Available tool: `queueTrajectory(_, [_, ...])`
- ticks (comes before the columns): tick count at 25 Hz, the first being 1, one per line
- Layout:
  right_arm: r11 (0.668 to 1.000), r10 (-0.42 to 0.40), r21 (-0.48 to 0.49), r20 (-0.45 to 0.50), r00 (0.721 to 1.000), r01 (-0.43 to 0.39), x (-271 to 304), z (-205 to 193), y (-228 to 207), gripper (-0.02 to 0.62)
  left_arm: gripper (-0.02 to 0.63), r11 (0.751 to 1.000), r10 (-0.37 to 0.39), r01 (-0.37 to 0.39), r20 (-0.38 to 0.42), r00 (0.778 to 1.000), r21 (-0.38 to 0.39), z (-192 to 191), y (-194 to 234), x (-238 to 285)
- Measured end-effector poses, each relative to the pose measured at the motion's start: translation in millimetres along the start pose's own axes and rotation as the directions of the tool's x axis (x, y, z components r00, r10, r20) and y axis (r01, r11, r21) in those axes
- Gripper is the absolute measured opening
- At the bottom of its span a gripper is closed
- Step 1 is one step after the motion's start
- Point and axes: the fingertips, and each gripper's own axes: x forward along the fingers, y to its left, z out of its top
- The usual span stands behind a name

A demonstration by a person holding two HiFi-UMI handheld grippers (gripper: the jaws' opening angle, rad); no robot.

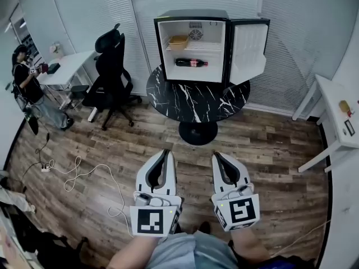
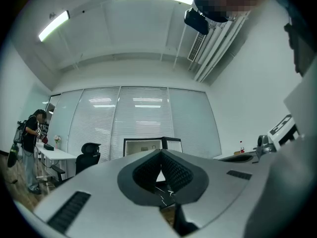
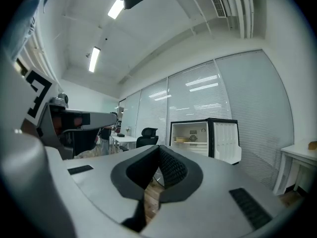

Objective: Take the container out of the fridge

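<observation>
A small black fridge (image 1: 210, 46) stands with its door (image 1: 248, 49) swung open on a round black marble table (image 1: 193, 101). On its upper shelf sits a tan container (image 1: 179, 41); a dark cola bottle (image 1: 190, 63) lies on the lower shelf. Both grippers hang low over the wooden floor, well short of the table. My left gripper (image 1: 167, 152) is shut with nothing in it, and so is my right gripper (image 1: 216, 155). The fridge (image 3: 203, 137) shows far off in the right gripper view, and the fridge (image 2: 148, 145) peeks over the jaws in the left gripper view.
A black office chair (image 1: 112, 72) stands left of the table. A person (image 1: 25, 77) is at a white desk (image 1: 64, 66) at far left. Another white desk (image 1: 336, 116) lines the right wall. White cables (image 1: 84, 172) trail across the floor at left.
</observation>
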Motion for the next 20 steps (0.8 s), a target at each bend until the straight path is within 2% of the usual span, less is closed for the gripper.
queueTrajectory(3, [1.0, 0.016, 0.012, 0.0, 1.0, -0.016, -4.5, -2.5, -9.5, 0.015, 0.014, 1.0, 0.011, -0.011, -0.004, 1.0, 0.01, -2.4, -9.8, 1.4])
queueTrajectory(7, [0.999, 0.033, 0.012, -0.001, 0.999, -0.033, -12.4, -3.8, -26.3, 0.015, 0.014, 0.999, 0.031, -0.031, -0.014, 0.999, -0.013, -5.0, -24.1, 3.2])
queueTrajectory(11, [0.999, 0.027, 0.024, -0.005, 1.0, -0.027, -13.9, -9.7, -49.2, 0.015, 0.014, 0.999, 0.052, -0.052, -0.029, 0.998, 0.008, -11.2, -32.8, 6.5])
queueTrajectory(20, [0.999, 0.023, 0.042, -0.042, 0.999, -0.022, 28.8, -30.3, -67.1, 0.015, 0.014, 0.996, 0.084, -0.084, -0.053, 0.995, -0.005, -33.4, -2.4, 41.8])
